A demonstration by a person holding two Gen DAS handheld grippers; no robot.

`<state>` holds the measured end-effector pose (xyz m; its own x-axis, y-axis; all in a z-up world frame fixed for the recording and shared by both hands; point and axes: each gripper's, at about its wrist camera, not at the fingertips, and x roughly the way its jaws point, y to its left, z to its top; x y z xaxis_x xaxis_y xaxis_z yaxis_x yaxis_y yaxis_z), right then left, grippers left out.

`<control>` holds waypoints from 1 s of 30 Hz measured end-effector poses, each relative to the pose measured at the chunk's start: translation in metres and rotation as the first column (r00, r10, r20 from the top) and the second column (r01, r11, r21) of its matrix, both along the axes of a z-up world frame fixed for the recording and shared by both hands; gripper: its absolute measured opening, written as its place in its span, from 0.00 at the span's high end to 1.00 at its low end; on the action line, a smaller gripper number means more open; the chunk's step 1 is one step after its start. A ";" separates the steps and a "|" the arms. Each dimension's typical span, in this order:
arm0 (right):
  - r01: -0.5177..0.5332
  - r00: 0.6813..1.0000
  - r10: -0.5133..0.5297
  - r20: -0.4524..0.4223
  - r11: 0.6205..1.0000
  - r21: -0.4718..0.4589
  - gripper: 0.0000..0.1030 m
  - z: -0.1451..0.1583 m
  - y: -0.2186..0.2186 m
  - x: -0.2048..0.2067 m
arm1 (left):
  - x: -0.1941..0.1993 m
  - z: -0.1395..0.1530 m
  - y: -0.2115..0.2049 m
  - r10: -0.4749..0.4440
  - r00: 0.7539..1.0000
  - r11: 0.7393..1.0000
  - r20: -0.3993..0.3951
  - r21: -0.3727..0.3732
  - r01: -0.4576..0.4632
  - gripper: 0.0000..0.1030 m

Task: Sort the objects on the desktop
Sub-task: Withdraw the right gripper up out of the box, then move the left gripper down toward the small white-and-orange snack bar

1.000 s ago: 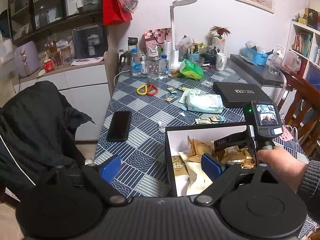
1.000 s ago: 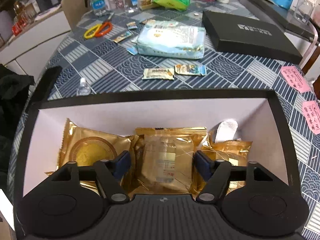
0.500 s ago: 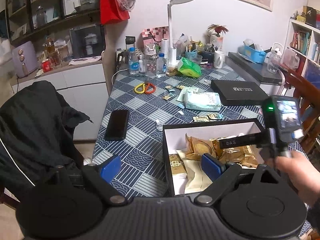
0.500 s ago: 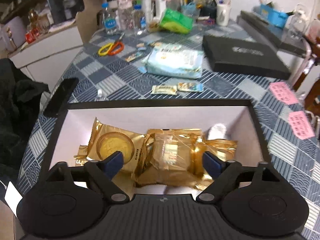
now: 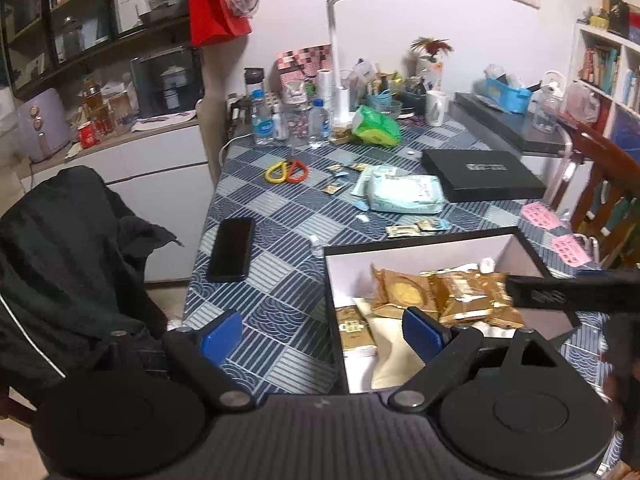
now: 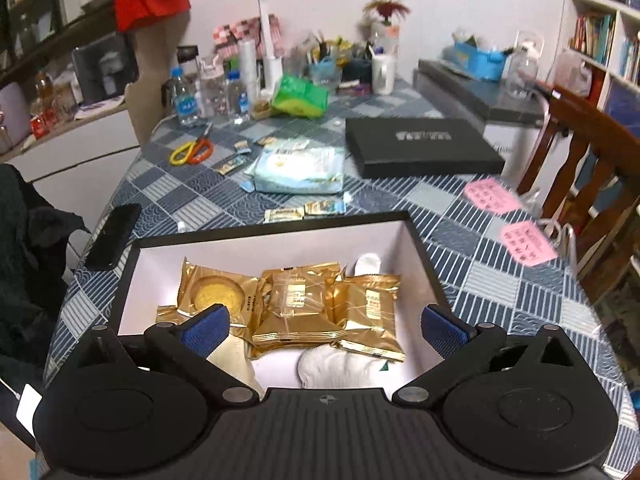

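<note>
at the far left a black jacket (image 5: 68, 264) drapes a chair beside the table's left edge, and a black phone (image 5: 232, 249) lies just inside that edge on the checked tablecloth (image 5: 280, 288). the left gripper (image 5: 320, 332) hangs with its blue pads spread wide and nothing between them, one over bare cloth, the other over the near-left corner of the open box (image 6: 256, 236). gold snack packets (image 6: 296, 304) lie piled inside the box. the right gripper (image 6: 326, 326) is above them, fingers wide and empty. past the far rim lie two small sachets (image 6: 304, 211), a wipes pack (image 6: 298, 170) and, to the right, a flat black lid (image 6: 420, 146).
</note>
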<state>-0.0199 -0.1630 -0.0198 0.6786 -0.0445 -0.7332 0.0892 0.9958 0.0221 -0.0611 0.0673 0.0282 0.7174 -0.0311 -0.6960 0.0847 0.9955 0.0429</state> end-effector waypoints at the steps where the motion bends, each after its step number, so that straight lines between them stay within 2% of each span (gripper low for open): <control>1: -0.004 1.000 0.004 0.011 1.000 -0.006 0.00 0.002 0.000 -0.005 | 0.004 0.000 0.000 0.011 1.000 1.000 -0.003 0.007 -0.011 0.00; 8: -0.024 0.999 0.025 0.038 1.000 -0.019 0.00 0.007 -0.009 -0.019 | 0.036 0.005 0.004 0.041 0.999 0.999 -0.014 -0.031 -0.041 0.00; 11: -0.038 0.998 0.039 0.048 0.999 -0.016 0.00 0.009 -0.014 -0.021 | 0.053 0.010 -0.001 0.039 0.999 0.999 0.011 -0.012 -0.039 0.00; 16: -0.069 0.996 0.069 0.054 0.998 -0.001 0.00 0.010 -0.023 -0.019 | 0.096 0.014 -0.022 -0.058 0.998 0.998 -0.029 0.012 0.058 0.00; 22: -0.118 0.992 0.116 0.051 0.992 0.045 0.00 0.008 -0.033 -0.006 | 0.144 0.017 -0.055 -0.140 0.990 0.987 0.014 0.085 0.138 0.00; 26: -0.151 0.988 0.147 0.050 0.986 0.076 0.00 0.007 -0.040 0.002 | 0.188 0.018 -0.067 -0.164 0.986 0.986 -0.013 0.011 0.164 0.00; 30: -0.183 0.983 0.178 0.051 0.977 0.106 0.00 0.005 -0.047 0.011 | 0.234 0.018 -0.070 -0.114 0.993 0.993 -0.026 -0.020 0.113 0.00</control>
<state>-0.0091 -0.2103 -0.0144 0.6973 0.1608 -0.6985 -0.0949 0.9866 0.1323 0.1726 -0.0027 0.0458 0.6895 -0.1243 -0.7135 0.1982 0.9799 0.0208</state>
